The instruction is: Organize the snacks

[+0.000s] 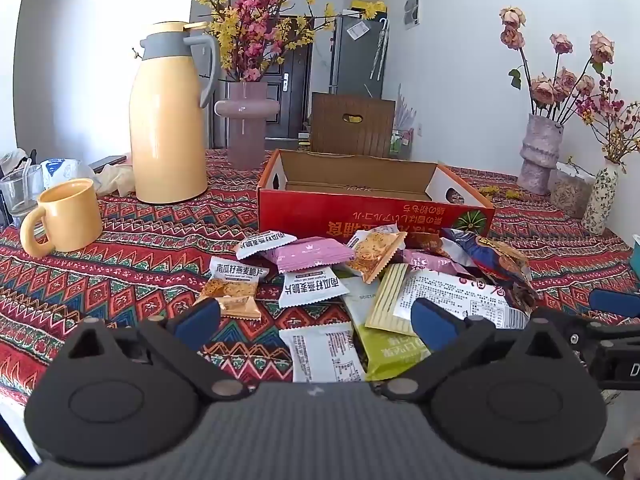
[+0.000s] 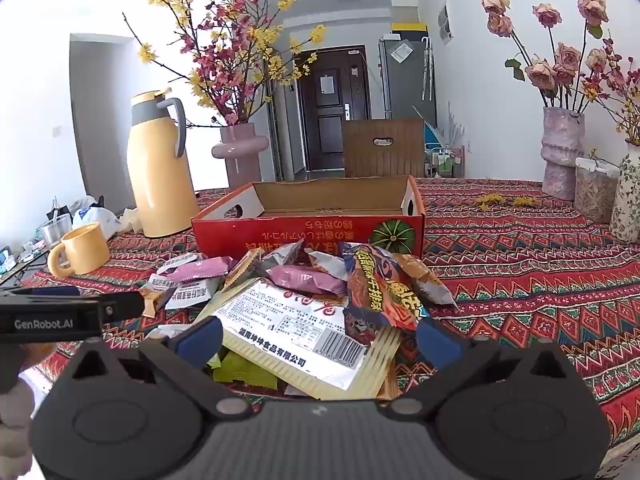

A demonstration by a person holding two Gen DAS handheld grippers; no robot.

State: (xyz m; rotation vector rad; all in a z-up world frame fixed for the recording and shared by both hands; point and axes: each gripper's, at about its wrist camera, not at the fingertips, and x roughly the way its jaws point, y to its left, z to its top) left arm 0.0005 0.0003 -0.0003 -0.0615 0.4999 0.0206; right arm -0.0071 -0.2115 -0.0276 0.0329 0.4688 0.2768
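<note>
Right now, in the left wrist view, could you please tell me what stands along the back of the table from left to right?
Yellow mug → yellow thermos jug → pink vase → red cardboard box → textured pink vase → floral vase.

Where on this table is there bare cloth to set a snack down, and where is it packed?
Free: the cloth between the yellow mug and the snack pile, and the wide stretch right of the pile toward the vases. The red box looks empty inside. Crowded: directly before the box, where packets overlap, and the far left corner behind the mug.
</note>
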